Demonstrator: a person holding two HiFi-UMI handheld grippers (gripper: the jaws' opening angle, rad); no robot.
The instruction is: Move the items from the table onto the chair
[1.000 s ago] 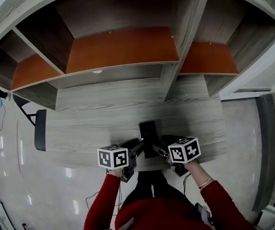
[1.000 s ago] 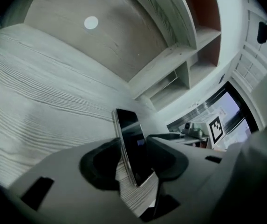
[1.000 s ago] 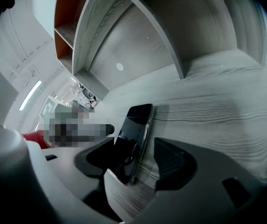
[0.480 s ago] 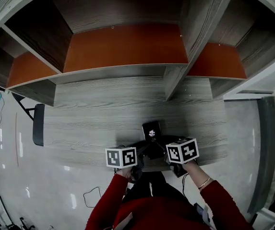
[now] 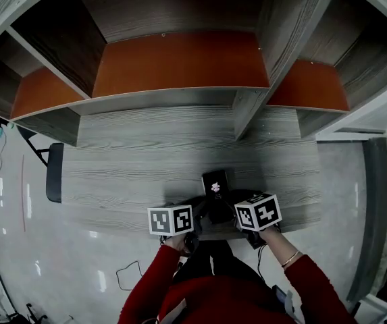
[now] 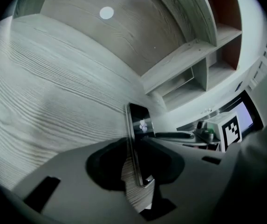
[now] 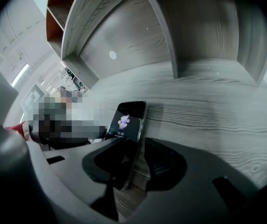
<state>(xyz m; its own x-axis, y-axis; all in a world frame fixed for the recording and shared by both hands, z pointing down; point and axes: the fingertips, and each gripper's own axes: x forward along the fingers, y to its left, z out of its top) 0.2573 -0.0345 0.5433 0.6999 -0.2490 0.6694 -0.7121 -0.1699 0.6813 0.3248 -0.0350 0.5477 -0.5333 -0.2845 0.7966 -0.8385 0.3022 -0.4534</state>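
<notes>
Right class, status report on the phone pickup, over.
Left claw and right claw closing, phone between both. Phone on table, near edge. Nothing blocking.

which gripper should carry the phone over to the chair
Left, probably. The left gripper and right gripper both have the phone between closing jaws, but the chair stands off the table's left end, nearer the left one.

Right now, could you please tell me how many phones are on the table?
1. The phone lies screen-up near the front edge of the table, just ahead of the person. No other phone shows, though the shelves are partly shadowed.
</notes>
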